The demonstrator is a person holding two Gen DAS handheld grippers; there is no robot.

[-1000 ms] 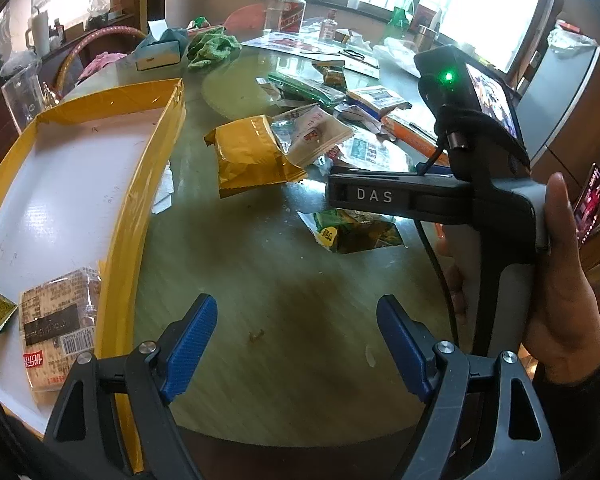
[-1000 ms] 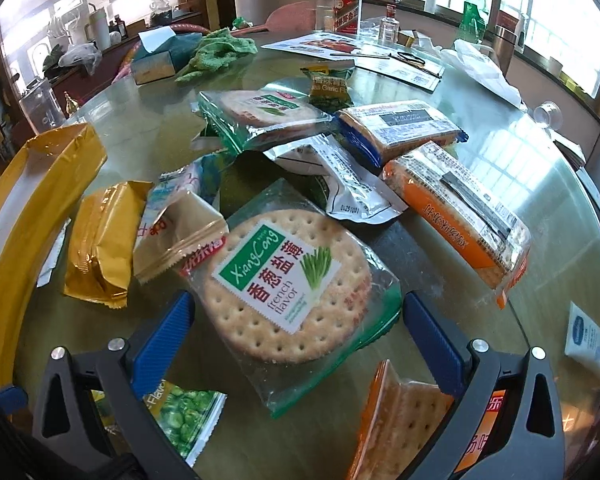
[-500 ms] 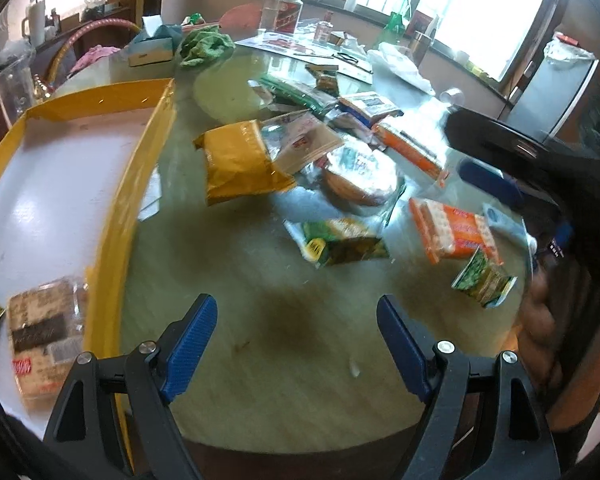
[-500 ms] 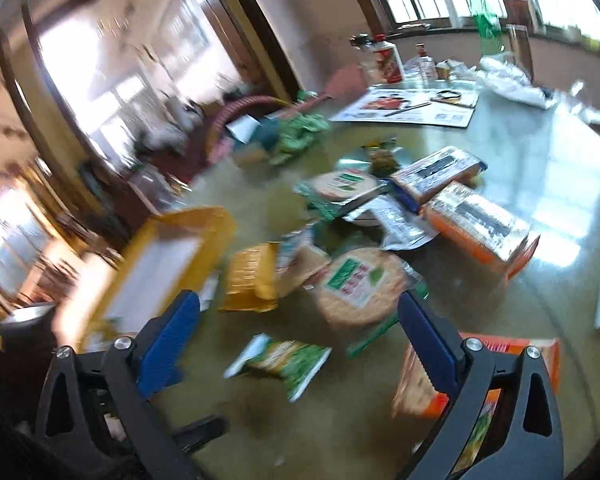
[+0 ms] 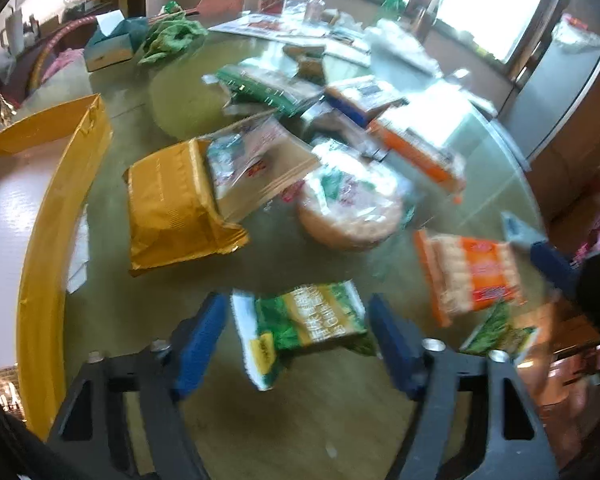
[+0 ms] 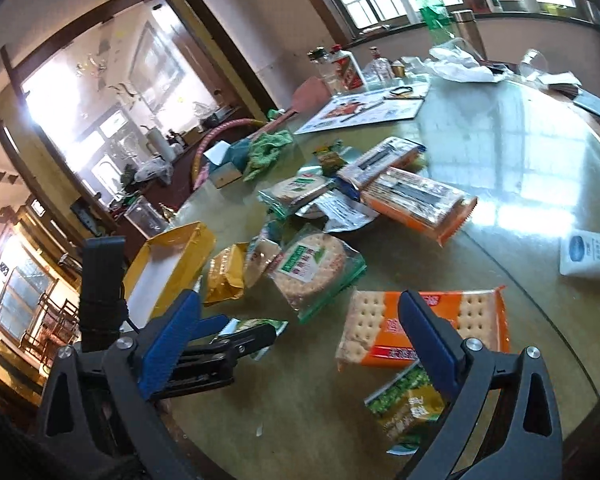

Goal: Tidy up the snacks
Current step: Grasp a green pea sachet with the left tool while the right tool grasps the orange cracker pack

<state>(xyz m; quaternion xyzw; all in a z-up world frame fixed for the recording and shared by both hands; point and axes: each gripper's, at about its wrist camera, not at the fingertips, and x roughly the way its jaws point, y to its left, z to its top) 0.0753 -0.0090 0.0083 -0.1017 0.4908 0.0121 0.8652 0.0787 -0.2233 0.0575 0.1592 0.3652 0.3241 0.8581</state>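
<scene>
The left wrist view shows the left hand-held gripper (image 5: 296, 344) with its jaws closing around a green pea-snack packet (image 5: 306, 326) lying flat on the glass-topped counter (image 5: 308, 420), the pads apparently not yet pressing it. A yellow tray (image 5: 40, 264) lies to its left. The right hand-held gripper (image 6: 300, 332) hangs with jaws apart and empty above an orange cracker pack (image 6: 476, 320).
</scene>
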